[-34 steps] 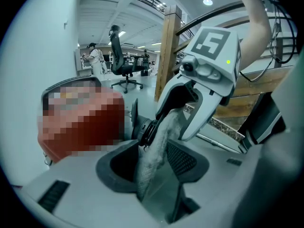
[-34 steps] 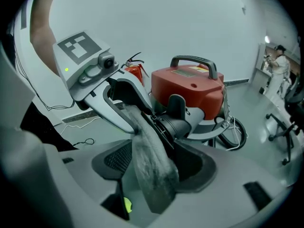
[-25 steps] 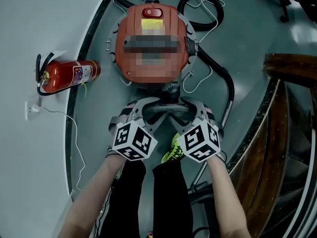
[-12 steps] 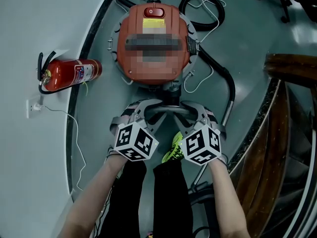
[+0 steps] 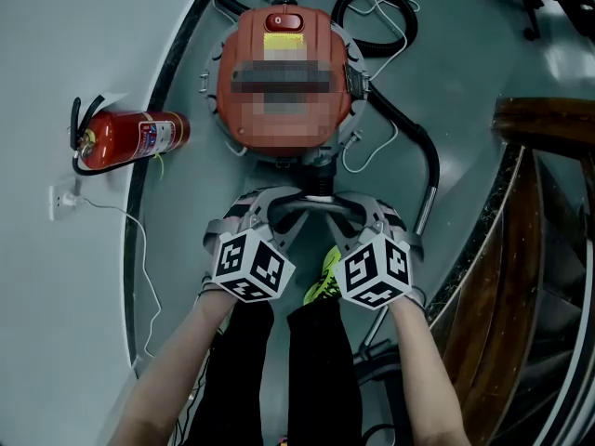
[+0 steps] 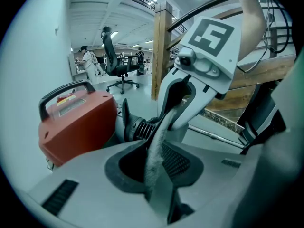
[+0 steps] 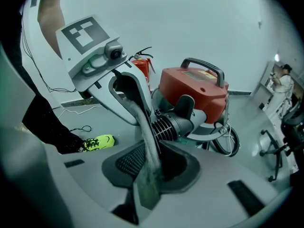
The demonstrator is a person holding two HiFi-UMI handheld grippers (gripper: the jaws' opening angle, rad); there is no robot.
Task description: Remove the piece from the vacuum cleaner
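The piece (image 5: 310, 203) is a thin grey curved band. It arches just in front of the red vacuum cleaner (image 5: 284, 124), raised off the floor between the two grippers. Its middle seems to meet the ribbed black cuff (image 7: 170, 125) at the cleaner's port, though the join is hidden. The left gripper (image 5: 270, 210) has one end and the right gripper (image 5: 358, 208) the other. Both pairs of jaws have just been closing, and each now stands narrow, pads pressed on the band.

No brand can be read. A mosaic strip covers the cleaner's top, and the yellow label (image 5: 285, 43) below the red switch (image 5: 285, 22) is too small to make out. So is the print on the fire extinguisher (image 5: 130, 139) lying to the left by the wall socket (image 5: 59, 203). The gripper cubes bear only black-and-white square markers, and in the head view they hide the band's ends.

A black hose (image 5: 420, 151) loops round the cleaner's right side. A neon-yellow shoe (image 5: 325, 277) shows below the right gripper, and a wooden stair rail (image 5: 544, 119) runs along the right edge. The left gripper view shows a wooden post (image 6: 160, 51), an office chair (image 6: 116, 63) and a person in white (image 6: 88, 60) farther off.
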